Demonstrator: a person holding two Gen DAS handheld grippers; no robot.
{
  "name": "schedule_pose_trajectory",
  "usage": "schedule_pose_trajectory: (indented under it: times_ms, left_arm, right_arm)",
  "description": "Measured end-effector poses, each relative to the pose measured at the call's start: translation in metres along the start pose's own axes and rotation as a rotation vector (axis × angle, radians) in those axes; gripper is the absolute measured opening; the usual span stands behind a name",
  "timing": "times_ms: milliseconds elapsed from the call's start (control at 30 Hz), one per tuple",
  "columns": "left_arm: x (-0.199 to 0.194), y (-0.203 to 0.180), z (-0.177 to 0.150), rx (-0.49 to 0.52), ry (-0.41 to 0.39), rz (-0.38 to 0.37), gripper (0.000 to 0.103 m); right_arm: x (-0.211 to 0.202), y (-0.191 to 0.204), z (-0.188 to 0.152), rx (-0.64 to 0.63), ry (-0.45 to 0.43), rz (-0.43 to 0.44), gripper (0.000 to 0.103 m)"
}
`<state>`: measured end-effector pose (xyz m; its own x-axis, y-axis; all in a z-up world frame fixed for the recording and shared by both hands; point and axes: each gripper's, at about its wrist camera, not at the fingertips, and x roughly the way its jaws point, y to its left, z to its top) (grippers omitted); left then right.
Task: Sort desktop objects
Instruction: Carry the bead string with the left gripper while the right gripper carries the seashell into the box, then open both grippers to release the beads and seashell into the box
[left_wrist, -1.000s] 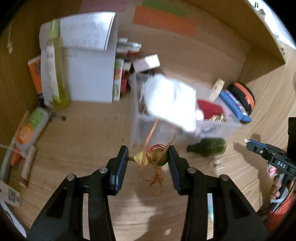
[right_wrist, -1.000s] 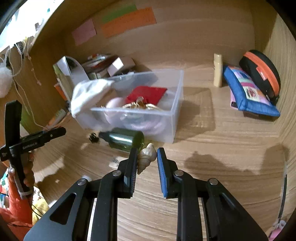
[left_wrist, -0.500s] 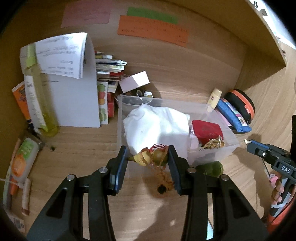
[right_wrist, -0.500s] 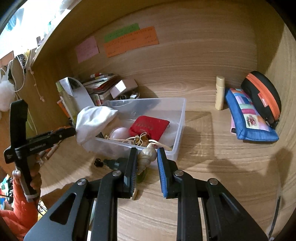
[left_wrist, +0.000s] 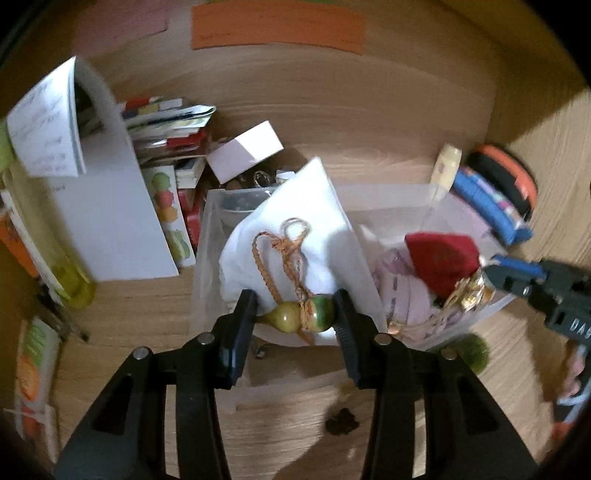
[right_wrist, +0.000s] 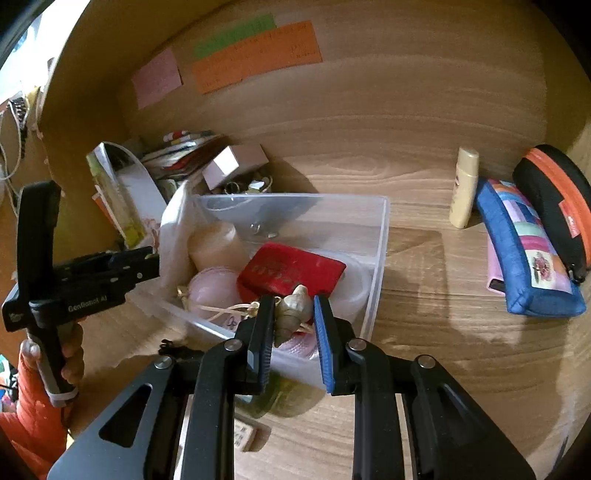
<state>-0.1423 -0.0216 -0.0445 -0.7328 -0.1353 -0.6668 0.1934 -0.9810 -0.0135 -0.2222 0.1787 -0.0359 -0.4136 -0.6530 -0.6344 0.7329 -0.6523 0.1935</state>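
My left gripper (left_wrist: 295, 317) clamps a small green-yellow gourd charm with an orange cord (left_wrist: 301, 317) above the white cloth (left_wrist: 325, 221) in the clear plastic box (right_wrist: 376, 258) — my right gripper (right_wrist: 293, 314) pinches a beige spiral seashell (right_wrist: 291, 310) over the same box, near a red pouch (right_wrist: 291, 269).

Both hand-held grippers carried gourd (left_wrist: 301, 318) and shell (right_wrist: 293, 309) over the bin (right_wrist: 380, 258).
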Motion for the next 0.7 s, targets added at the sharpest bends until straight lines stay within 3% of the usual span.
schedule_pose_trajectory:
  times_ms: [433, 500, 533, 567, 667, 700]
  left_arm:
    - [-0.002, 0.003, -0.001, 0.001, -0.012, -0.004, 0.044]
    - [-0.005, 0.002, -0.002, 0.006, -0.013, 0.02, 0.054]
    - [-0.006, 0.001, -0.001, 0.007, -0.01, 0.02, 0.055]
    - [-0.007, 0.0, -0.001, 0.005, -0.009, 0.019, 0.06]
    - [-0.017, -0.004, -0.004, 0.009, -0.038, 0.024, 0.082]
    - [-0.021, -0.005, -0.005, 0.011, -0.049, 0.015, 0.085]
  right_arm:
    - [0.003, 0.009, -0.003, -0.081, -0.015, -0.099, 0.02]
    - [0.001, 0.011, -0.003, -0.085, -0.015, -0.143, 0.034]
    - [0.0, 0.012, -0.003, -0.085, -0.013, -0.129, 0.038]
    - [-0.003, 0.013, -0.003, -0.077, -0.009, -0.105, 0.048]
    - [-0.015, 0.022, -0.004, -0.075, -0.039, -0.116, 0.075]
    - [-0.019, 0.025, -0.005, -0.088, -0.059, -0.138, 0.079]
